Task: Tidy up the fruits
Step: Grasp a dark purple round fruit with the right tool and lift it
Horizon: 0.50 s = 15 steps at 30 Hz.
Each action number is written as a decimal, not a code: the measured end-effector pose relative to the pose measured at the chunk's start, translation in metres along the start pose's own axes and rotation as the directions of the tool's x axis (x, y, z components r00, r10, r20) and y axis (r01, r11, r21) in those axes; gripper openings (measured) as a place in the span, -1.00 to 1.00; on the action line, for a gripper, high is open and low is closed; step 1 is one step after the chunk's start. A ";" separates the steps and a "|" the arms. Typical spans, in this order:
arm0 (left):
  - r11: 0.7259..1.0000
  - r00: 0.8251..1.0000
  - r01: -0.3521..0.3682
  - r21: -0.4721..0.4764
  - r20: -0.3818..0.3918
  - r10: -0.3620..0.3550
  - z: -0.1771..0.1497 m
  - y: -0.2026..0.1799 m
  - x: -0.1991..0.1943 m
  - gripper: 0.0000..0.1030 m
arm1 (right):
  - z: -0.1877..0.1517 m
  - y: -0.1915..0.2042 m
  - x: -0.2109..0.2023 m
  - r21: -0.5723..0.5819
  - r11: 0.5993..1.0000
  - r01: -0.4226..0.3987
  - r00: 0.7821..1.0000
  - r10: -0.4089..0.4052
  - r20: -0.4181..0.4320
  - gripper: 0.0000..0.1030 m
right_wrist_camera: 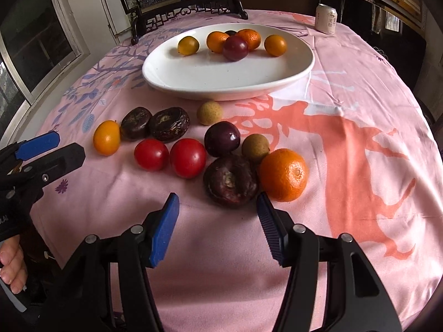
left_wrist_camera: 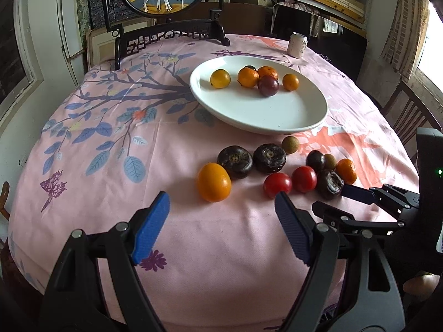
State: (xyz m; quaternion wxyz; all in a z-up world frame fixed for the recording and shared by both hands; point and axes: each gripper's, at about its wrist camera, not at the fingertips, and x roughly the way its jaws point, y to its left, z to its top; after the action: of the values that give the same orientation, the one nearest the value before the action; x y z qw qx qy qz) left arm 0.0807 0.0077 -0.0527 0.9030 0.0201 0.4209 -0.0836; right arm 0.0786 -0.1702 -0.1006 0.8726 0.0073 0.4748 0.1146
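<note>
- White oval plate (left_wrist_camera: 257,116) on the pink printed tablecloth (left_wrist_camera: 110,193), toward the far side. In it, left to right: a yellow-orange kumquat (left_wrist_camera: 220,78), two mandarins (left_wrist_camera: 248,77) side by side with a dark fruit partly hidden behind them, a purple plum (left_wrist_camera: 268,85) in front of and touching them, another kumquat (left_wrist_camera: 290,82) at the right.
- Loose fruit on the cloth just in front of the plate, left to right: a large kumquat (right_wrist_camera: 106,137), two dark water chestnuts (right_wrist_camera: 136,123) touching each other, two red cherry tomatoes (right_wrist_camera: 151,154), a pale longan (right_wrist_camera: 209,112) near the plate rim, a dark plum (right_wrist_camera: 222,138), a third water chestnut (right_wrist_camera: 230,181), a second longan (right_wrist_camera: 255,147), a mandarin (right_wrist_camera: 283,174).
- Drink can (right_wrist_camera: 327,18) upright at the far right edge of the table.
- Left gripper (left_wrist_camera: 221,202): low over the cloth, blue pads spread wide, nothing between them; large kumquat just ahead.
- Right gripper (right_wrist_camera: 217,199): also low, jaws spread, holding nothing; third water chestnut just ahead of the gap.
</note>
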 end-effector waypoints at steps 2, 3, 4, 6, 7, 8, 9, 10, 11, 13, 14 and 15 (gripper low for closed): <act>1.000 1.000 0.004 -0.001 -0.004 -0.004 -0.001 0.001 0.001 0.55 | 0.003 0.001 0.004 -0.009 1.000 0.024 1.000 -0.024 0.008 0.10; 1.000 1.000 0.008 -0.001 -0.006 -0.008 -0.001 0.001 0.001 0.55 | 0.005 0.002 0.007 -0.016 0.999 0.039 0.999 -0.039 0.014 0.06; 1.000 1.000 0.011 -0.001 -0.010 -0.011 -0.002 0.001 0.002 0.55 | 0.007 0.002 0.008 -0.025 0.998 0.058 0.998 -0.057 0.020 -0.04; 1.000 1.000 0.014 -0.001 -0.013 -0.014 -0.003 0.001 0.002 0.55 | 0.009 0.000 0.010 -0.032 0.996 0.079 0.997 -0.078 0.028 -0.16; 1.000 1.000 0.017 0.001 -0.014 -0.017 -0.003 0.000 0.002 0.55 | 0.009 -0.001 0.009 -0.034 0.997 0.076 0.997 -0.075 0.028 -0.18; 1.000 1.000 0.019 0.005 -0.014 -0.019 -0.003 -0.001 0.002 0.55 | 0.009 -0.003 0.009 -0.031 0.997 0.072 0.997 -0.071 0.029 -0.20; 1.000 1.000 0.024 0.009 -0.016 -0.023 -0.003 -0.002 0.002 0.55 | 0.009 -0.005 0.008 -0.020 0.998 0.062 0.998 -0.061 0.028 -0.20; 0.999 0.999 0.031 0.015 -0.018 -0.031 -0.003 -0.004 0.003 0.55 | 0.008 -0.007 0.006 -0.007 0.999 0.050 0.998 -0.050 0.026 -0.20; 0.999 0.999 0.041 0.021 -0.022 -0.041 -0.004 -0.007 0.004 0.55 | 0.007 -0.008 0.004 0.001 0.999 0.038 0.999 -0.038 0.023 -0.20; 0.998 0.998 0.054 0.035 -0.035 -0.052 -0.004 -0.013 0.007 0.55 | 0.003 -0.009 -0.002 0.004 1.000 0.028 0.999 -0.028 0.024 -0.20; 0.998 0.998 0.054 0.042 -0.041 -0.052 -0.005 -0.017 0.010 0.55 | 0.001 -0.010 -0.006 0.006 1.000 0.029 0.999 -0.029 0.028 -0.20; 0.997 0.998 0.052 0.049 -0.048 -0.050 -0.005 -0.020 0.012 0.55 | -0.002 -0.011 -0.010 0.010 1.000 0.029 0.999 -0.029 0.032 -0.20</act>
State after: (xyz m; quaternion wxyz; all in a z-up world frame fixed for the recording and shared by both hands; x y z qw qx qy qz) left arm 0.0815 -0.0136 -0.0644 0.8896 0.0338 0.4402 -0.1167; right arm 0.0735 -0.1833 -0.0951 0.8816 0.0065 0.4614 0.0994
